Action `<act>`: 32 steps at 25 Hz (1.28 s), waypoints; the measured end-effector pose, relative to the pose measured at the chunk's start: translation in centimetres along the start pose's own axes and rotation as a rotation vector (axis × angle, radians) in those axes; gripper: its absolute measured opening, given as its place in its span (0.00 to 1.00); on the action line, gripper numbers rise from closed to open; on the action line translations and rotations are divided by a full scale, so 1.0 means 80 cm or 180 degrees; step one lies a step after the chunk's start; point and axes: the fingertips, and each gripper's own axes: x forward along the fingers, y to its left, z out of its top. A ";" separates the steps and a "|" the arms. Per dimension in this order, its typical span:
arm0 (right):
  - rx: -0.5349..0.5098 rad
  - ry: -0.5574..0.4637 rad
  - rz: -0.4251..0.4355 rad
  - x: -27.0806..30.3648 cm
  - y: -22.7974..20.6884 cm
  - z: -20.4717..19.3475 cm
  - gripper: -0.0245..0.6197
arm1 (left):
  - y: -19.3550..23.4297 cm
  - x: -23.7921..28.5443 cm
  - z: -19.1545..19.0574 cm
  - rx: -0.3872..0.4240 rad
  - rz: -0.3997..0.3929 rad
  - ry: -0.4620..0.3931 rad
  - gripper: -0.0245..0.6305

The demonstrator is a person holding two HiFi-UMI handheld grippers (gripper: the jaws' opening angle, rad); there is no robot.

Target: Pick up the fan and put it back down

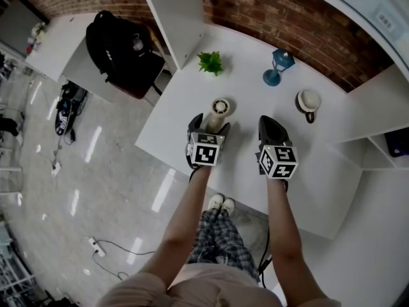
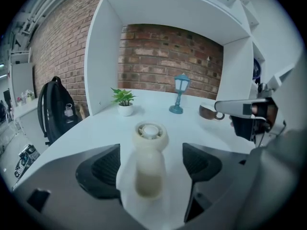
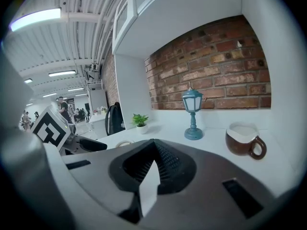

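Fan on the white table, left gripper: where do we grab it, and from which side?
Grip the fan on its straight lower body, below the round head, coming in level from the near side. It looks upright, and the body is narrower than the head, so the head should stop it slipping. The left gripper straddles it with its jaws open.

Readable text: none in any view.
Left gripper [image 1: 211, 124] cube: black-and-white square marker patterns, no letters or digits.
Right gripper [image 1: 270, 121] cube: the same kind of pattern, no words.
Backpack [image 1: 118, 47]: pale mark on its front, too small to read.
White casing [image 1: 377, 8], top right of head view: small label, print illegible.
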 end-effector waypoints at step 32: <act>-0.0167 -0.1049 -0.0490 -0.289 0.018 0.143 0.06 | -0.057 -0.305 0.161 0.0040 -0.0379 -0.1700 0.10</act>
